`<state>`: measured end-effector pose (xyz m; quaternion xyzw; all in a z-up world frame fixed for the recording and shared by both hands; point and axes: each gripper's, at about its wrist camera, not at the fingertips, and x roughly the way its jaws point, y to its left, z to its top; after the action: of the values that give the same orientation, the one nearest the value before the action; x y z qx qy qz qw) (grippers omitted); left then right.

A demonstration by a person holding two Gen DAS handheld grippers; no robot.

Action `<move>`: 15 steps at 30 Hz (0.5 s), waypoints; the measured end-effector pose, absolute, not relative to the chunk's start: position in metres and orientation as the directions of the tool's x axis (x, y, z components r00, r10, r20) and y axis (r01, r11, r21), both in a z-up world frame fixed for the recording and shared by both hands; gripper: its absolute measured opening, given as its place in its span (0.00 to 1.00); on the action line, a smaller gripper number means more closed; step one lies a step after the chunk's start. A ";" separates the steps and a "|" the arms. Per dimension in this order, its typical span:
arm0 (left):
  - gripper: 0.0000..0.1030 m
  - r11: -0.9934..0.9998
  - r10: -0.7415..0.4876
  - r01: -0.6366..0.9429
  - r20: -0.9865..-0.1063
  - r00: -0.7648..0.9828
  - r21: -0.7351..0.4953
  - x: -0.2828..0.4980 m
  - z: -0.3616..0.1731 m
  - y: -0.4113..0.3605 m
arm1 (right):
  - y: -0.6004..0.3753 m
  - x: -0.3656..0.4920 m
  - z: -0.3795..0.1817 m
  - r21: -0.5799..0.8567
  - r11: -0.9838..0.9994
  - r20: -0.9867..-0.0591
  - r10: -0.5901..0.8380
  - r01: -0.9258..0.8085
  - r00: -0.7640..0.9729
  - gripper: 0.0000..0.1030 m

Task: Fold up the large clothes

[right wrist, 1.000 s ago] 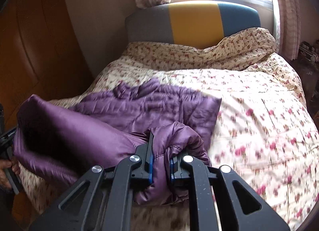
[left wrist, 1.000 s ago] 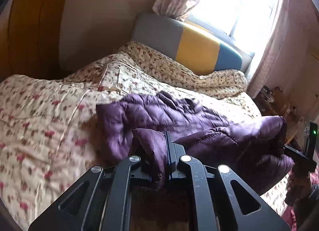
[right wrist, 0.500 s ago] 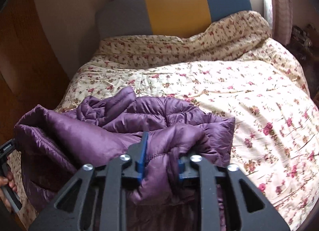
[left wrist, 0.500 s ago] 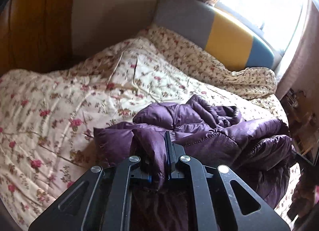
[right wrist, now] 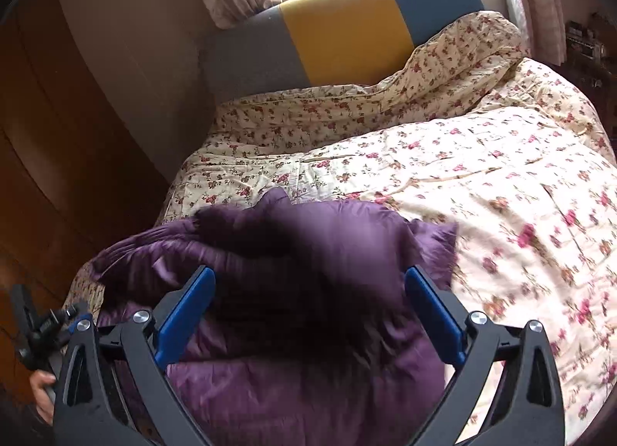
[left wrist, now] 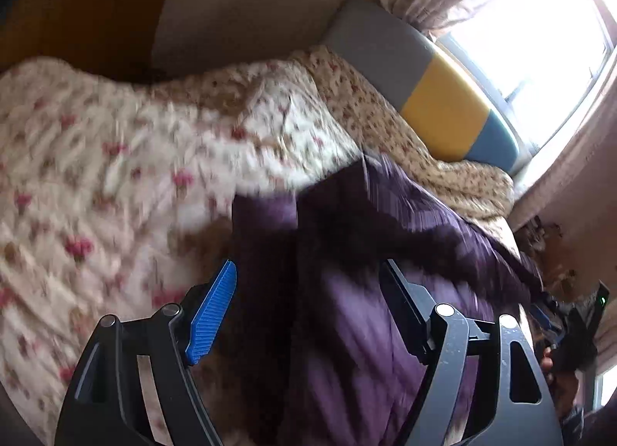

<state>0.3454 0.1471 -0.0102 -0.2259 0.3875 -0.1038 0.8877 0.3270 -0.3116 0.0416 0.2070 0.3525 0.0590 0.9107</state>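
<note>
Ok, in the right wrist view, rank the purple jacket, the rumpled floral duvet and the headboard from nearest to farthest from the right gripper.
1. Purple jacket: directly between and under the open right gripper.
2. Rumpled floral duvet: bunched beyond the jacket, toward the head of the bed.
3. Headboard: farthest, behind the duvet, under the window.

jacket point(right wrist: 308, 330): purple quilted cloth with a soft sheen, lying between the fingers
finger pads point(right wrist: 185, 315): blue ribbed plastic
quilt point(right wrist: 501, 195): matt floral cloth beyond the fingertips
headboard point(right wrist: 339, 37): matt cloth panels
</note>
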 end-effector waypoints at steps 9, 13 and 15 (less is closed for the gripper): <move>0.66 0.784 -0.534 0.055 -0.626 0.568 -0.619 0.305 -0.063 0.132 | -0.323 0.280 -0.038 0.444 0.887 -0.741 0.283 0.127 0.609 0.73; 0.41 0.767 -0.573 0.107 -0.600 0.558 -0.632 0.295 -0.059 0.124 | -0.313 0.268 -0.039 0.485 0.867 -0.721 0.319 0.119 0.615 0.18; 0.34 0.775 -0.574 0.130 -0.603 0.553 -0.618 0.287 -0.054 0.120 | -0.311 0.258 -0.030 0.477 0.874 -0.716 0.323 0.095 0.618 0.12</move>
<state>0.2875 0.1204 -0.0540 -0.2621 0.4237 -0.2093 0.8414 0.2577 -0.3107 -0.0296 0.2425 0.4318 0.0658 0.8663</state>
